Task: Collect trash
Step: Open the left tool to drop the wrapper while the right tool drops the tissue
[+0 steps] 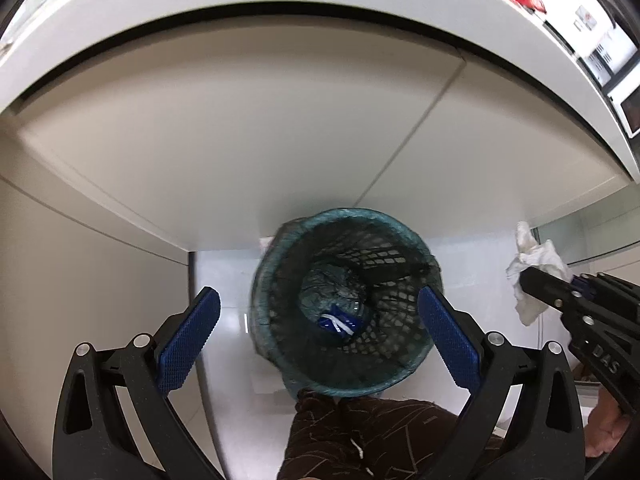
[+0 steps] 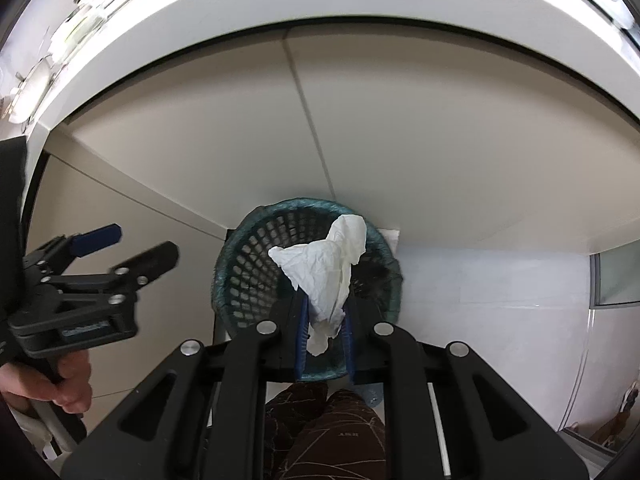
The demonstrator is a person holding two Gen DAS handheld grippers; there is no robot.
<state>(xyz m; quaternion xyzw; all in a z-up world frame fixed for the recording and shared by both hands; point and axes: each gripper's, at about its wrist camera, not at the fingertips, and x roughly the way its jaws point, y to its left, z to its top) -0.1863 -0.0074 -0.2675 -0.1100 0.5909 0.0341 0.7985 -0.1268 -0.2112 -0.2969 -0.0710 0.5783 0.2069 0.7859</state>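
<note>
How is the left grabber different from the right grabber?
The left gripper has its jaws wide open with nothing between them; the right gripper is nearly shut, pinching a crumpled white tissue. The left gripper hangs right above the green mesh trash basket, which has a blue wrapper at the bottom; the right gripper is off beside it. Both have blue pads, black frames, and point downward.

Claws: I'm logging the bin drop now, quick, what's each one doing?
Left claw: open, nothing between its pads, above the mesh wastebasket.
Right claw: shut on a crumpled white tissue.
</note>
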